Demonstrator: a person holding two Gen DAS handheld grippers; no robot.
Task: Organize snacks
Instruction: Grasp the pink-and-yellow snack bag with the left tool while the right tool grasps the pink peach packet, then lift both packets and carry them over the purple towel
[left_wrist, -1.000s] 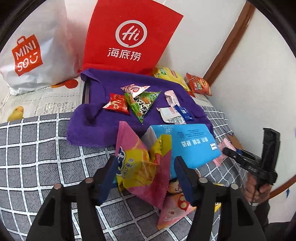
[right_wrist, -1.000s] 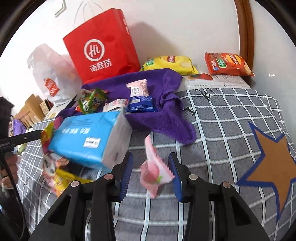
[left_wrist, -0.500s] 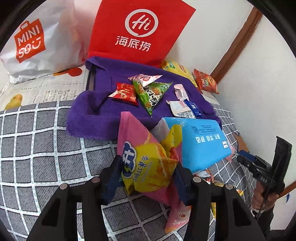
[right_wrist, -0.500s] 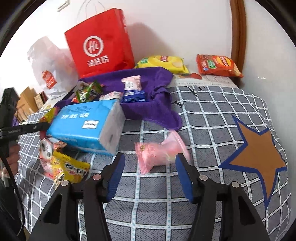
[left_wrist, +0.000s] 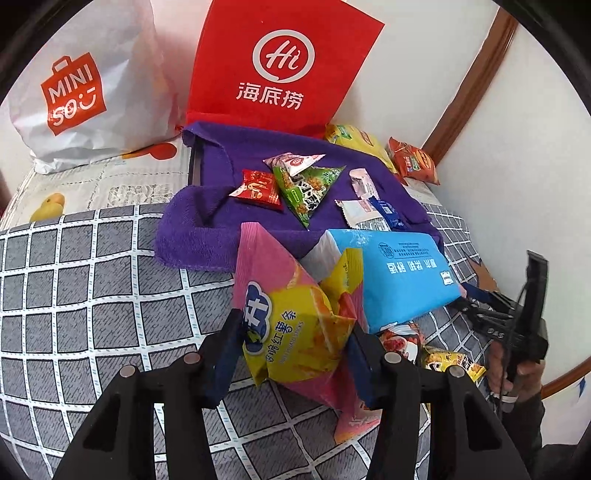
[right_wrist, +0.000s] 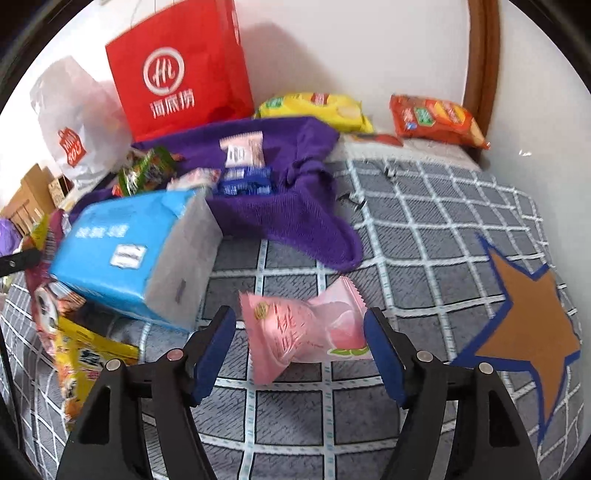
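Left gripper (left_wrist: 291, 354): clenched on a pink and yellow snack bag (left_wrist: 295, 325), both blue pads pressing its sides, the bag lifted clear of the checked bedcover (left_wrist: 92, 295); purple towel (left_wrist: 207, 229) lies just beyond the bag

Right gripper (right_wrist: 299, 350): jaws opening, pads apart from the pink sweet packet (right_wrist: 306, 332) that lies on the checked bedcover (right_wrist: 424, 221) between them, near the purple towel (right_wrist: 306, 221) corner

On the purple towel: small red packet (left_wrist: 256, 188); green triangular packet (left_wrist: 308, 188); white triangular packet (left_wrist: 293, 162); white wrapper (left_wrist: 360, 212); blue wrapper (left_wrist: 386, 214); pale pink wrapper (left_wrist: 364, 181)

Touching the towel's near edge: blue tissue pack (left_wrist: 399, 273), tilted; under its near end, loose snack packets, one yellow (left_wrist: 450, 363)

Behind the towel, against the wall: red paper bag (left_wrist: 280, 62); white shopping bag (left_wrist: 81, 85) to its left; yellow crisp bag (right_wrist: 314, 110) and orange crisp bag (right_wrist: 436, 120) to its right

Right of the towel, well apart: brown star with blue border (right_wrist: 524, 325) printed on the bedcover

At the right edge of the left wrist view: a hand (left_wrist: 517, 373) holding the other gripper's black handle
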